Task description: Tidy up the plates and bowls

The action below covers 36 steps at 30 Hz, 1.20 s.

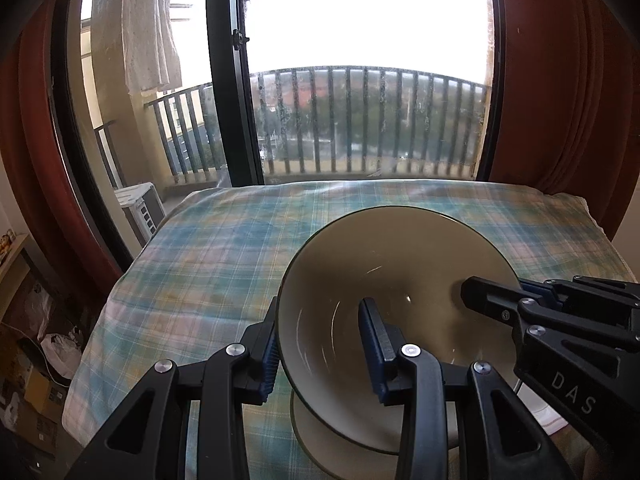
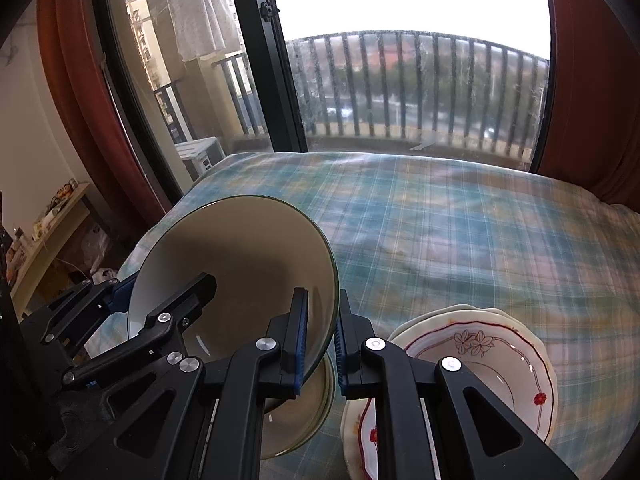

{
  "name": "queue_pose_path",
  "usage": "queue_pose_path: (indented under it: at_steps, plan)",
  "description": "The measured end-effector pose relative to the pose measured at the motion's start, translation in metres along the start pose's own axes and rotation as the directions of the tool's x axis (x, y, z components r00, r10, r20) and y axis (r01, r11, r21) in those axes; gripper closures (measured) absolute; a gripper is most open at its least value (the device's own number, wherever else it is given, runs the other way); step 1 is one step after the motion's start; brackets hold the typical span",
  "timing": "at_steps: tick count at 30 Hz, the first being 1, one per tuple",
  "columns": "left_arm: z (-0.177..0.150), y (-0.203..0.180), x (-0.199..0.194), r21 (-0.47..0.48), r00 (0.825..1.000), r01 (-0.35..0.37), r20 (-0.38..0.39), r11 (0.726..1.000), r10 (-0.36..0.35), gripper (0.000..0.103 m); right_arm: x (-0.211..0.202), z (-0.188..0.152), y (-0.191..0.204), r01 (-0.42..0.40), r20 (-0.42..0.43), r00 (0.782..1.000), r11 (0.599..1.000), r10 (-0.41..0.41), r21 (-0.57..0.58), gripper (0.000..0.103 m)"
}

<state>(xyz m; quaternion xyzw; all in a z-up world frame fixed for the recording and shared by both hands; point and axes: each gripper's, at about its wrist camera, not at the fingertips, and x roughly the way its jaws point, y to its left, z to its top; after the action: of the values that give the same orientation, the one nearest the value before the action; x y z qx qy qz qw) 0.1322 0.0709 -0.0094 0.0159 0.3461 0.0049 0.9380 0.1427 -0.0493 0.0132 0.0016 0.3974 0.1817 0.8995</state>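
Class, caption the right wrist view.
Both tongs grip a plain bowl by its rim above stacked bowls, beside floral plates.

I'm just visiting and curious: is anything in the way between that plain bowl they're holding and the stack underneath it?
Nothing visible. The plain bowl, tilted, hangs right above the matching stack; the flowered dishes sit beside it.

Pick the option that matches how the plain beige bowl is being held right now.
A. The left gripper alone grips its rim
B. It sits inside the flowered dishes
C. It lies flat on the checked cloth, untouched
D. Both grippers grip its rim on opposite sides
D. The left gripper and the right gripper each clamp the rim of the beige bowl, which is tilted above the checked cloth.
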Motion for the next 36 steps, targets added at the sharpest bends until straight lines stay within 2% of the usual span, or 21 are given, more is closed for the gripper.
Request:
queue_pose_path:
  at_steps: [11,18,24,31,36]
  plan:
    - [-0.021,0.003,-0.011,-0.028,1.000,-0.003,0.002,1.000,0.003,0.067,-0.007,-0.024,0.010,0.003,0.000,1.000,1.000,-0.003,-0.027,0.088]
    - [-0.032,0.004,-0.006,-0.041,1.000,-0.020,-0.022,0.999,0.019,0.067,0.010,-0.034,0.014,-0.005,-0.048,0.999,1.000,0.004,-0.030,0.088]
    - [-0.040,0.003,0.006,-0.033,0.998,-0.019,-0.058,0.999,0.017,0.067,0.021,-0.040,0.017,0.021,-0.068,0.997,0.999,-0.023,-0.034,0.088]
    - [-0.043,0.004,0.008,-0.037,0.998,-0.012,-0.054,0.999,0.010,0.065,0.019,-0.039,0.022,0.060,-0.037,0.997,0.996,-0.062,-0.064,0.088]
    - [-0.050,0.008,0.008,-0.093,0.997,0.007,-0.071,0.996,-0.013,0.065,0.013,-0.048,0.038,0.148,0.028,0.989,0.977,-0.146,-0.154,0.088]
